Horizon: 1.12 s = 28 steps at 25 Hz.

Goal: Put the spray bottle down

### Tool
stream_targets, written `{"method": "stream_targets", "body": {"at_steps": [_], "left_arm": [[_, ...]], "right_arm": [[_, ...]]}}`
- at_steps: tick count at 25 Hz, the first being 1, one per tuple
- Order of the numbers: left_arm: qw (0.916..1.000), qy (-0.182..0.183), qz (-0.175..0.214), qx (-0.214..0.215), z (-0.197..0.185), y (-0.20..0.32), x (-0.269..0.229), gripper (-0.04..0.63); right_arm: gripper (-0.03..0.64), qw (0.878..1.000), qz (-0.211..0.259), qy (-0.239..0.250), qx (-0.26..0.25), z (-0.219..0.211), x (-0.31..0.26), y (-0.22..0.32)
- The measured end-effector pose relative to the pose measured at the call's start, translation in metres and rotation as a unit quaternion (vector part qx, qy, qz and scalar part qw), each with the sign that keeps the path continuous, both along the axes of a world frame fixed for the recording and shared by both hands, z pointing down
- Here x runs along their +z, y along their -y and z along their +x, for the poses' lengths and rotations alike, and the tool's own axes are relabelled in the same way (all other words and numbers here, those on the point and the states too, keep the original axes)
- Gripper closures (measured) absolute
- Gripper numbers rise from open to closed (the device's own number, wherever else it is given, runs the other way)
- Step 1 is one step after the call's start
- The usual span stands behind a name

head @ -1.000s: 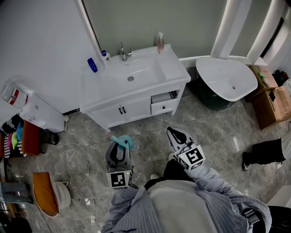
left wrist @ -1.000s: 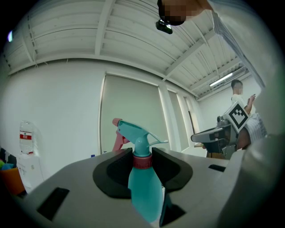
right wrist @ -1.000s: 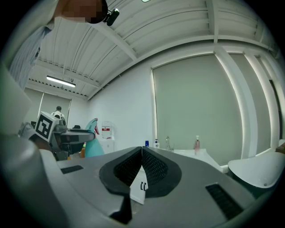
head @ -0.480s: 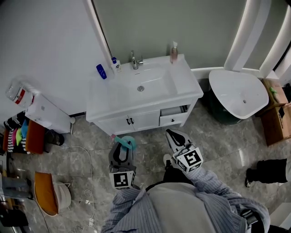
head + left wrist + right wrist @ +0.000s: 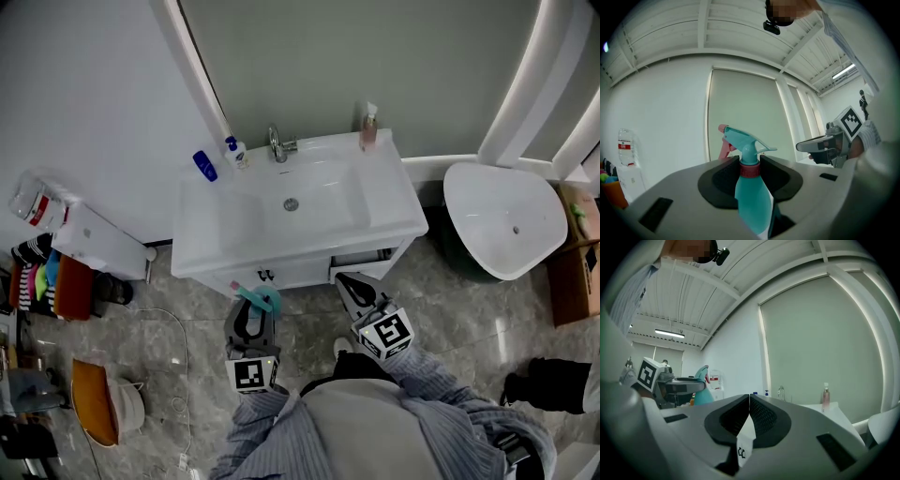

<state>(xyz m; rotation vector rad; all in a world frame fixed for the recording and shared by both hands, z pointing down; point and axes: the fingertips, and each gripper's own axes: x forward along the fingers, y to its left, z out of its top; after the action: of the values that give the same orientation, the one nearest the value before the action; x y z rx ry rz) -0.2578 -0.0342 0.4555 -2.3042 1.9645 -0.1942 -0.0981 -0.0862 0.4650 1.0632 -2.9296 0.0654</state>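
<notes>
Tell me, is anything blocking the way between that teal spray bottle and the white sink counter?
Nothing visible. The spray bottle, clamped at its neck in the left gripper, is just short of the counter, whose front is bare; the blue bottle, pump bottle and faucet stand along its back edge.

No word or number can be read anywhere. The clear bottle (image 5: 36, 199) atop the white dispenser (image 5: 103, 246) wears a red label (image 5: 31, 199) — its print is too small to read. The cube (image 5: 249, 374) on the left gripper (image 5: 253, 305) and the cube (image 5: 386, 335) on the right gripper (image 5: 352, 281) each show a black-and-white square marker. A white tag (image 5: 743, 446) at the root of the right gripper's jaws bears a small dark mark — unreadable.
</notes>
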Motion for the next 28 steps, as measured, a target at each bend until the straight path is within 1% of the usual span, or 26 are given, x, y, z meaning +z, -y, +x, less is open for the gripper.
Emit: {"method": "stream_targets", "body": {"at_steps": [5,9,12,17,24,28], "left_arm": [[0.9999,0.010,-0.004,-0.001,0.019,0.051,-0.003,0.462],[1.0000,0.008,-0.004,0.001,0.030,0.081,-0.002,0.462],[0.9997,0.013,-0.019,0.010,0.037,0.097,0.002,0.462],[0.9996,0.008,-0.011,0.025,0.047,0.128,0.010,0.462],[0.9972,0.007,-0.020,0.072,0.061,0.175,0.020,0.462],[0.9907,0.007,-0.016,0.135,0.085,0.216,0.024,0.462]], "right_arm": [[0.598,1.000,0.000,-0.001,-0.011,0.012,0.002,0.047],[0.598,1.000,-0.002,0.000,-0.013,0.020,0.003,0.075],[0.598,1.000,-0.005,0.000,-0.009,0.025,0.006,0.090],[0.598,1.000,-0.011,-0.001,0.010,0.039,0.013,0.114],[0.598,0.998,-0.017,-0.005,0.057,0.055,0.020,0.146],[0.598,0.994,-0.020,-0.011,0.103,0.070,0.024,0.169]]}}
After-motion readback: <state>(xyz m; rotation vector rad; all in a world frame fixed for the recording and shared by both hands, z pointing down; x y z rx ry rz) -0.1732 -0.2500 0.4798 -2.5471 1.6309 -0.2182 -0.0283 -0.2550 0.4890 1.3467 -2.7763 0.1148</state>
